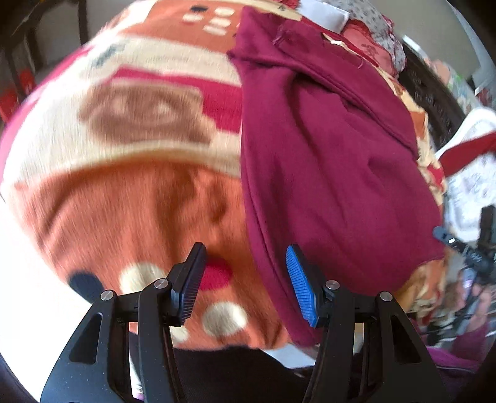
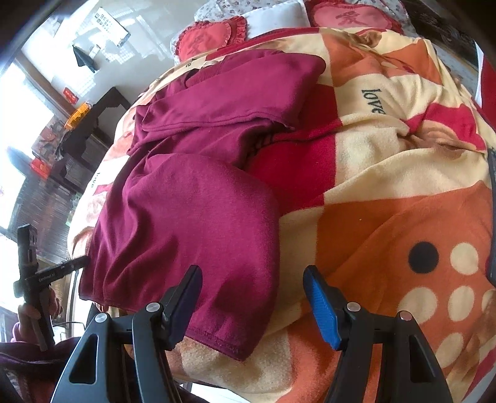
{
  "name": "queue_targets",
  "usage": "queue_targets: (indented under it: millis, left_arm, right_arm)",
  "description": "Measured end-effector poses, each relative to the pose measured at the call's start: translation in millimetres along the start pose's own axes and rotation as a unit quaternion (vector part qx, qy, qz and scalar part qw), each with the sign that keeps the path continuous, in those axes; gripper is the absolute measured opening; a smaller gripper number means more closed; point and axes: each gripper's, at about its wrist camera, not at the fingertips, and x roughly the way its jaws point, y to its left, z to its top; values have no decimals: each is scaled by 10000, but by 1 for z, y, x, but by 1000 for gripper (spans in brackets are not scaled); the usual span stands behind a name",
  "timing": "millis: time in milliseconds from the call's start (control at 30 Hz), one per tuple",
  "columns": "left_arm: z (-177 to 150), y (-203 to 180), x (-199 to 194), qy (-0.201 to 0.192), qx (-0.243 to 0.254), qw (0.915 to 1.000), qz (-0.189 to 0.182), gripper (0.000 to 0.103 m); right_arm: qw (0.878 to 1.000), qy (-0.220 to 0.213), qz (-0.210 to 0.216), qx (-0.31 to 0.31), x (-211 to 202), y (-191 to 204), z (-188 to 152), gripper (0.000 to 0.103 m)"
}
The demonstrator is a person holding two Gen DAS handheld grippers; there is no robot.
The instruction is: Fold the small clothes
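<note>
A maroon garment (image 2: 192, 198) lies partly folded on an orange, cream and red blanket (image 2: 387, 192); it also shows in the left wrist view (image 1: 334, 161), running from far to near on the right. My left gripper (image 1: 245, 279) is open and empty, above the blanket at the garment's left edge. My right gripper (image 2: 252, 297) is open and empty, just above the garment's near hem corner. The left gripper also shows in the right wrist view (image 2: 74, 263), at the garment's left edge.
Red heart-shaped cushions (image 2: 210, 37) and a white pillow (image 2: 276, 15) lie at the bed's far end. Dark wooden furniture (image 2: 86, 130) stands left of the bed. A white and red cloth (image 1: 471, 161) lies at the right in the left wrist view.
</note>
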Motion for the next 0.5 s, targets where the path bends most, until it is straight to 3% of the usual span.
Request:
queue_targets:
  millis: [200,333,433,467,500]
  left_arm:
    - [-3,-6,3,53,-137,9996,-230,54]
    - [0,-15,3,97,-151,9982,-577,54]
    - [0,-25,15,229,14,9985,-507,54]
    - [0,-26,19,254,49,9986,-460,54]
    - [0,-27,21,220,73,9987,-448,54]
  right_arm:
    - [10000,45,12,3,6,0,2,65]
    - [10000,47,9,17,6,0,3,65]
    - [9999,-59,113,45,4,-1,1,65]
    - [9999,-81,130,38,5,0,1,57]
    - [9999,-79,123,-23,6,1,0,40]
